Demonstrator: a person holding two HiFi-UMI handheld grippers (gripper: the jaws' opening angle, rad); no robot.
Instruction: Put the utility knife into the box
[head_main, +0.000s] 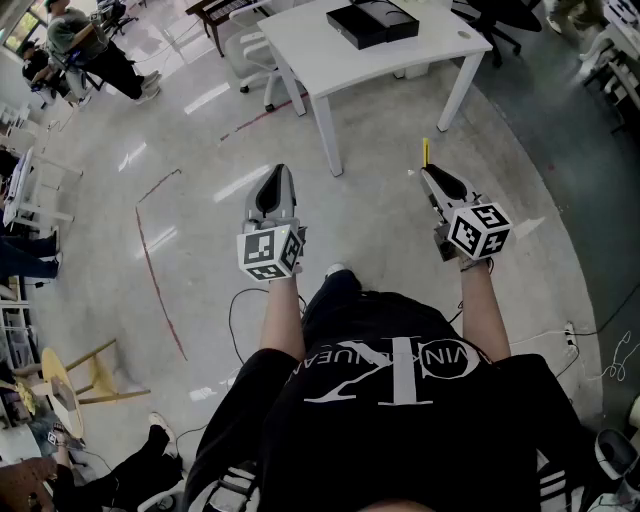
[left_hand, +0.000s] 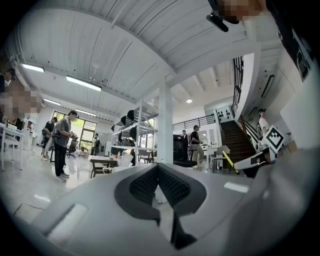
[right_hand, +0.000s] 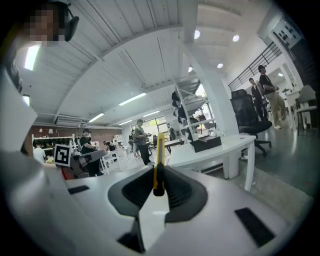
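A yellow utility knife (right_hand: 159, 159) stands upright between the jaws of my right gripper (right_hand: 159, 176), which is shut on its lower end. In the head view the utility knife (head_main: 425, 152) sticks out past the right gripper (head_main: 428, 173), held over the floor in front of the white table (head_main: 400, 55). The black box (head_main: 372, 20) lies on that table, well beyond both grippers; in the right gripper view the box (right_hand: 205, 143) sits ahead and to the right. My left gripper (head_main: 276, 176) is shut with nothing in it, its jaws (left_hand: 158, 169) pressed together.
A white chair (head_main: 250, 50) stands left of the table and a black office chair (head_main: 500, 25) at its right. Red tape lines (head_main: 150, 250) mark the floor. Several people stand or sit around the room's far left. Cables lie on the floor by my feet.
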